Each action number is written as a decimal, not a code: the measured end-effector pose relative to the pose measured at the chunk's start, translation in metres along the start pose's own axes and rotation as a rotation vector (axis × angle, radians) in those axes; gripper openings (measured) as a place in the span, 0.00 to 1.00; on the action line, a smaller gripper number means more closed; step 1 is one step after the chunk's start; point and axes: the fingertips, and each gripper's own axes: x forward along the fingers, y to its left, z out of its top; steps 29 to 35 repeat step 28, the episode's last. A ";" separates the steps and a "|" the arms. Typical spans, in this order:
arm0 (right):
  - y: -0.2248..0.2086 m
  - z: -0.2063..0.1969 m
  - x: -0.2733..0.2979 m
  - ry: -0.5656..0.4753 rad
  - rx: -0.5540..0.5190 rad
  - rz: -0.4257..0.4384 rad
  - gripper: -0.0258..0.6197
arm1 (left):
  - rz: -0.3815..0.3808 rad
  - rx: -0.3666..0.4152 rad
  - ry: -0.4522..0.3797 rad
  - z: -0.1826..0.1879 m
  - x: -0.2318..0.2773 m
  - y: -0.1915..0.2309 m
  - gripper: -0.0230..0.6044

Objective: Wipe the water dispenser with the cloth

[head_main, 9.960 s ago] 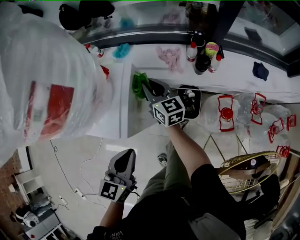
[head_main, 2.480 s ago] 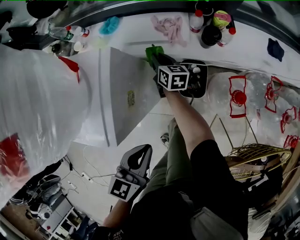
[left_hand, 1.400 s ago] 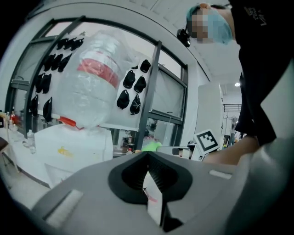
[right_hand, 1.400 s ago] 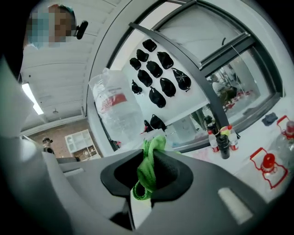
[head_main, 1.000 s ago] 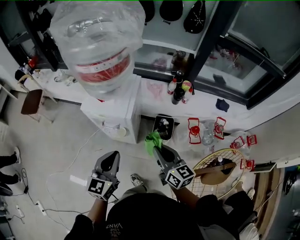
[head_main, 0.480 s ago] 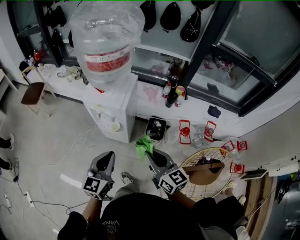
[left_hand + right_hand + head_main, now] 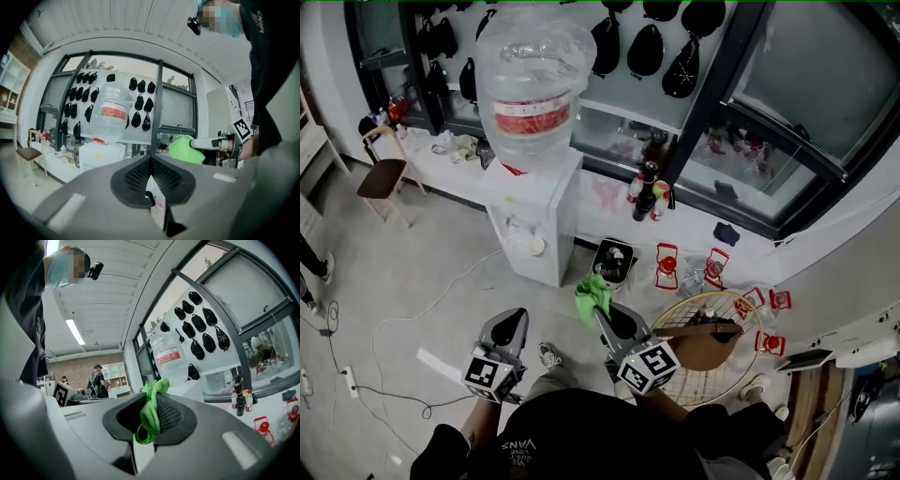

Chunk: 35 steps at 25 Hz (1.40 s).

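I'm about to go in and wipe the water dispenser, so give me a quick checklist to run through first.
1. Cloth held: green cloth pinched between the right gripper's jaws: ok.
2. Spare tool: left gripper has its jaws together with nothing between them: ok.
3. Cloth at the water dispenser: it stands well apart across the floor: not ok.
4. Walking route: a cable lies on the floor near the dispenser: not ok, step round it.
5. Load on top: water bottle upright on the dispenser: ok.
6. Cloth damp or dry: cannot tell.
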 end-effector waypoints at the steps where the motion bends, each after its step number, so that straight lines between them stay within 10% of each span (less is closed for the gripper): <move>1: 0.004 0.000 -0.005 0.000 -0.004 0.004 0.14 | 0.006 0.000 -0.003 -0.001 -0.006 -0.004 0.04; 35: 0.056 -0.013 -0.055 -0.020 -0.030 0.057 0.14 | 0.083 0.024 -0.082 -0.013 -0.085 -0.041 0.04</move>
